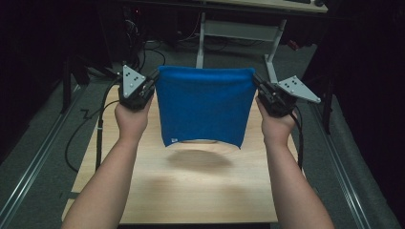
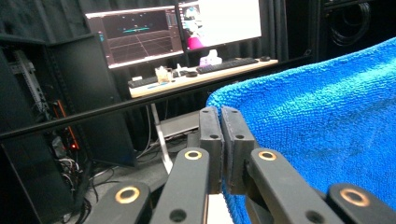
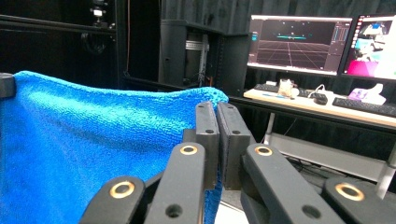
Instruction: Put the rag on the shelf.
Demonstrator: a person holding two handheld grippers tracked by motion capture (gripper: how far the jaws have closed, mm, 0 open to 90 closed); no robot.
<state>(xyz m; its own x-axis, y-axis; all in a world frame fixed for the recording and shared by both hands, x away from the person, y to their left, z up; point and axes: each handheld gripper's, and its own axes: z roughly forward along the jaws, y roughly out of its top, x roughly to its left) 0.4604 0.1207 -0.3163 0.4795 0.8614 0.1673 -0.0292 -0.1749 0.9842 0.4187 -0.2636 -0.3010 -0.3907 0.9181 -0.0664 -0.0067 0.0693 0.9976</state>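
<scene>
Darkness took up most of the room around the wooden table (image 1: 200, 191), its pale top lit from above and carrying a soft shadow under the work. Above it, clear of the surface, hung a blue towel (image 1: 204, 107), stretched flat between two hand-held tools and held by its top corners, the lower edge curling free in the air. Beyond the table stood a desk (image 3: 322, 105) with two lit monitors (image 2: 140, 35), a keyboard and a few small things too far off for me to make out.

The person's left hand (image 1: 130, 119) gripped the left gripper (image 1: 152, 82), whose black jaws had closed tight on the towel's left top corner; in the left gripper view the jaws met with the blue pile (image 2: 322, 121) pinched between them and spreading off to one side. The right hand (image 1: 276, 125) held the right gripper (image 1: 258, 82) the same way, jaws pressed together on the right top corner, the cloth (image 3: 93, 140) running away from them toward the other tool. A grey three-cornered plate (image 1: 132, 79) sat atop each gripper, and cables trailed down past the table's edges.
</scene>
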